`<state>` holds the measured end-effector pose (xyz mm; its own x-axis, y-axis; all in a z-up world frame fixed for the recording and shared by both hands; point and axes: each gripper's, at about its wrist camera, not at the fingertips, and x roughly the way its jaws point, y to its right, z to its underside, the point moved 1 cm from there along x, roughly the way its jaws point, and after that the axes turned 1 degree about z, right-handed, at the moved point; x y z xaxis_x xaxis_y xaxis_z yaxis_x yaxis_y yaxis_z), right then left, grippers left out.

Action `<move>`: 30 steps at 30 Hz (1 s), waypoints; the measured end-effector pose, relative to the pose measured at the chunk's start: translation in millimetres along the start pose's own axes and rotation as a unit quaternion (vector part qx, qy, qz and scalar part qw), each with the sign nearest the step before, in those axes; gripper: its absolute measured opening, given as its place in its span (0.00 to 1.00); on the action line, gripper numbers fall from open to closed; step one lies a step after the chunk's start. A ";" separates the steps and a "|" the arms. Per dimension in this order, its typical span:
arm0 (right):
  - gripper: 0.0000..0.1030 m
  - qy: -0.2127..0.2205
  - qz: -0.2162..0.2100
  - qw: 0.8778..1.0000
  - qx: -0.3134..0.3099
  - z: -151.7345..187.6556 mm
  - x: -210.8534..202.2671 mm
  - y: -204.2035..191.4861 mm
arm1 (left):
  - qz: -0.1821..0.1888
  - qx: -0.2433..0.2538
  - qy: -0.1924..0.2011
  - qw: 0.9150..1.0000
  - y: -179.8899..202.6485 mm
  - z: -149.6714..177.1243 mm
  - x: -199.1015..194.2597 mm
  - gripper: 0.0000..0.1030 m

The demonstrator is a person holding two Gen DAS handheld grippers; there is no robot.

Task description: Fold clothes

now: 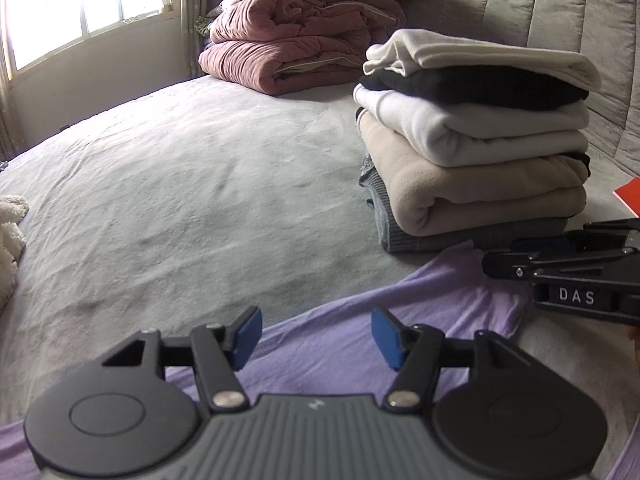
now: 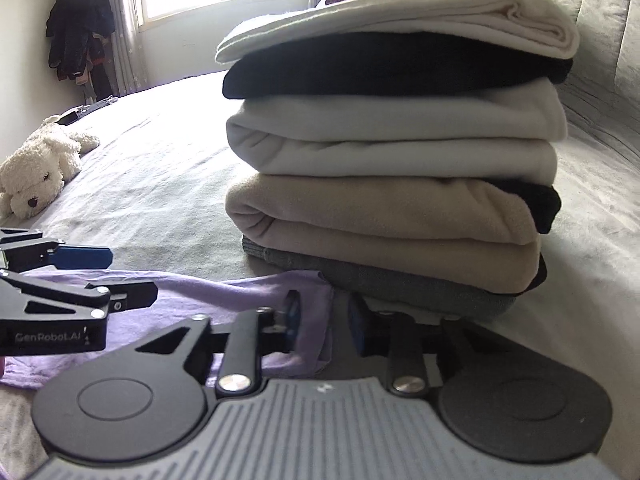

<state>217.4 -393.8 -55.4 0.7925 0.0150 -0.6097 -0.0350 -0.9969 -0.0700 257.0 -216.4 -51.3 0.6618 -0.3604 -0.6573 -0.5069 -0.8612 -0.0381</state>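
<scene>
At the bottom of the left wrist view, the left gripper (image 1: 316,334) is hovering with jaws spread over the lilac garment (image 1: 340,344), gripping nothing. In the right wrist view's lower centre, the right gripper (image 2: 320,316) is standing part open with a lilac fold between its pads, apparently unpinched. Just beyond, the stack of folded clothes (image 2: 392,152) is sitting on the bed (image 1: 180,184). A careless lift risks nudging and toppling that stack.

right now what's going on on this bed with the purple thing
A person with a gripper in each hand is folding a purple garment on the bed, beside a stack of folded clothes. The left gripper and the right gripper both stand open over the purple cloth, gripping nothing.
</scene>
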 end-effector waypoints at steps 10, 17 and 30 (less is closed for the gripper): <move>0.40 -0.015 -0.013 0.999 0.041 2.8 -22.5 0.5 | -0.033 -0.037 -0.004 0.999 -36.8 29.5 -55.1 0.64; 0.40 -0.019 -0.033 0.999 0.036 5.8 -54.7 -28.3 | -0.076 -0.053 -0.012 0.996 -58.4 72.0 -109.3 0.75; 0.44 -0.017 -0.095 0.995 0.010 16.8 -124.9 -110.1 | -0.163 -0.078 -0.023 0.983 -99.5 145.4 -228.0 0.81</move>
<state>112.1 -284.6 15.2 0.7654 0.2066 -0.6095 0.1012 -0.9739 -0.2031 76.2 3.6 -7.0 0.7478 -0.0434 -0.6624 -0.1785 -0.9743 -0.1377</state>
